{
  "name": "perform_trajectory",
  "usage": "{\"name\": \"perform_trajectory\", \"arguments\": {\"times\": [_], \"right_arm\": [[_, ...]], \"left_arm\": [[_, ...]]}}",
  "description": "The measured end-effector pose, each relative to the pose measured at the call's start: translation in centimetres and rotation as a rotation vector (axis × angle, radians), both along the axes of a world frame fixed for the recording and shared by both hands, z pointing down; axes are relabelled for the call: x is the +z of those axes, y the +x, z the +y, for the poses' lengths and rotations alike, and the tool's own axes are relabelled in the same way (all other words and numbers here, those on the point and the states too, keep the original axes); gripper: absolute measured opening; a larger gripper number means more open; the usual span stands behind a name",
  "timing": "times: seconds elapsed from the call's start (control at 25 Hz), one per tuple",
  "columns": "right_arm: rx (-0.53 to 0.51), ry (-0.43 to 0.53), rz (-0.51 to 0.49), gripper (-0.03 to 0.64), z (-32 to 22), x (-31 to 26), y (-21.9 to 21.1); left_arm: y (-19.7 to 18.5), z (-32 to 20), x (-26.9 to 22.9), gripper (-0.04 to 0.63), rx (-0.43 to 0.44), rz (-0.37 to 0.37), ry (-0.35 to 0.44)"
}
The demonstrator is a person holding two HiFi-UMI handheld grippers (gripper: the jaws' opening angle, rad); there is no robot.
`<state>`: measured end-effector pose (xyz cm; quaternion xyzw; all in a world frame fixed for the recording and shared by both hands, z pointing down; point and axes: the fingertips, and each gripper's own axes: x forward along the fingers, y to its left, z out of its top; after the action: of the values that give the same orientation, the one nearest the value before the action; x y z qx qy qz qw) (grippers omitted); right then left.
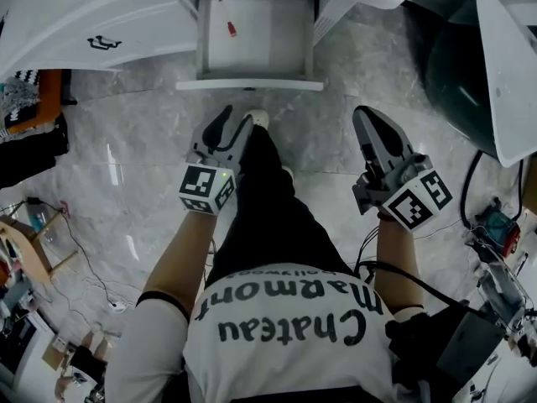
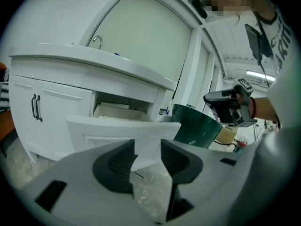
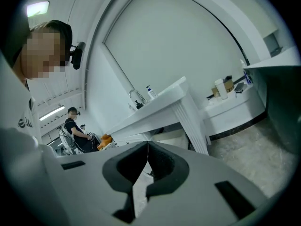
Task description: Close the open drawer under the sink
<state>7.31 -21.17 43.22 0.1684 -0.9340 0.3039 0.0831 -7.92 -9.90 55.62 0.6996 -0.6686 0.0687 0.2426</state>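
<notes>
1. The drawer (image 1: 249, 84) is a smooth white rectangular box with a flat front panel. In the head view it sits at 12 o'clock, pulled out of the white vanity (image 1: 117, 32) above a glossy grey marbled floor (image 1: 151, 149).
2. Its front panel runs from 9 to 3 o'clock, and the open box projects toward 6 o'clock.
3. The left gripper (image 1: 237, 122), at 11 o'clock, has its dark ribbed pads (image 2: 113, 166) apart with nothing between them.
4. The right gripper (image 1: 371, 117), at 2 o'clock, has its tips together and holds nothing.

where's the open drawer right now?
Top centre of the head view: the drawer stands pulled out of the white vanity, ahead of the left gripper, not touching it.
</notes>
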Motion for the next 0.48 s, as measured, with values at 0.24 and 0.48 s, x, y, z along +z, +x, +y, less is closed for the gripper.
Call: {"name": "perform_trajectory", "arguments": {"times": [0.24,0.48], "right_arm": [[0.028,-0.057,0.050,0.012,0.1,4.6,1.6],[0.049,-0.068,0.060,0.012,-0.1,7.0,2.4]], "left_arm": [[0.1,-2.5,6.0,0.153,0.055,-0.067,-0.065],[-0.9,-4.0,8.0,0.152,0.034,-0.123,-0.060]]}}
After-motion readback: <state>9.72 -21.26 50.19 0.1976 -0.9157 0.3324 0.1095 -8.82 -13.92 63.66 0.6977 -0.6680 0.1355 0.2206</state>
